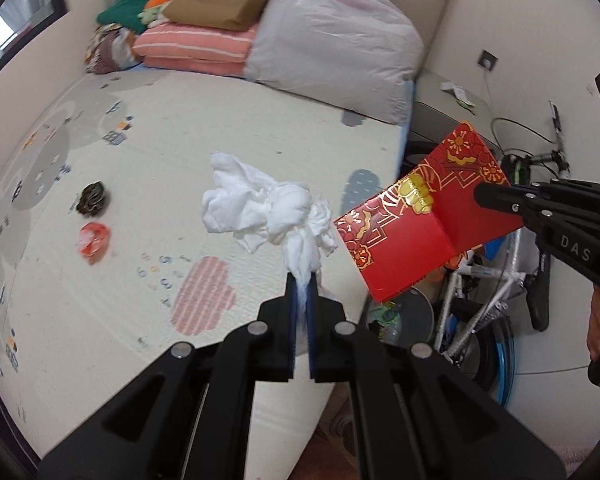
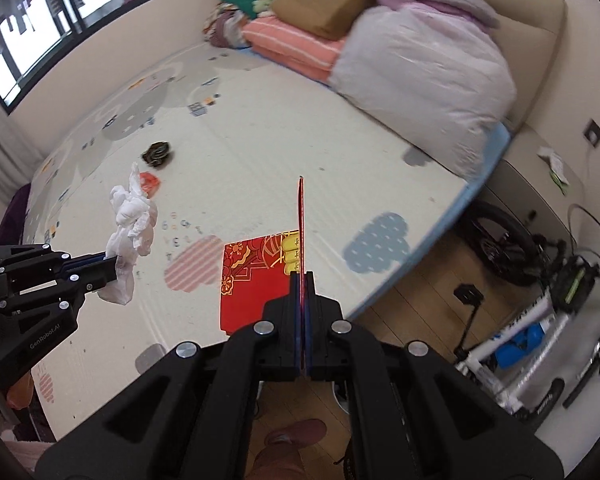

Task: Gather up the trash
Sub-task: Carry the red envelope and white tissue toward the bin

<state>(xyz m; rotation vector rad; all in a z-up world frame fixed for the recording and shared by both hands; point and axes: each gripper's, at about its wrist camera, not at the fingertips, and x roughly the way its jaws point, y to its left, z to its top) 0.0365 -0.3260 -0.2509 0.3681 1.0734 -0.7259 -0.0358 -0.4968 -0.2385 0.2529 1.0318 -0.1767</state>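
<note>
My left gripper [image 1: 300,280] is shut on a crumpled white tissue [image 1: 260,208] and holds it above the patterned bed mat [image 1: 180,128]. It also shows in the right wrist view [image 2: 114,264] with the tissue [image 2: 134,216]. My right gripper [image 2: 302,276] is shut on a folded red and gold envelope [image 2: 256,280], held above the mat's edge. In the left wrist view the right gripper [image 1: 480,196] pinches the envelope [image 1: 420,224]. A dark crumpled wrapper [image 1: 93,198] and a red and white wrapper [image 1: 94,240] lie on the mat to the left.
Folded blankets and a grey duvet [image 1: 332,40] are piled at the head of the bed. A white bicycle [image 2: 540,320] stands on the wooden floor to the right. A bedside cabinet [image 1: 448,108] holds small papers. A window [image 2: 60,20] is on the left wall.
</note>
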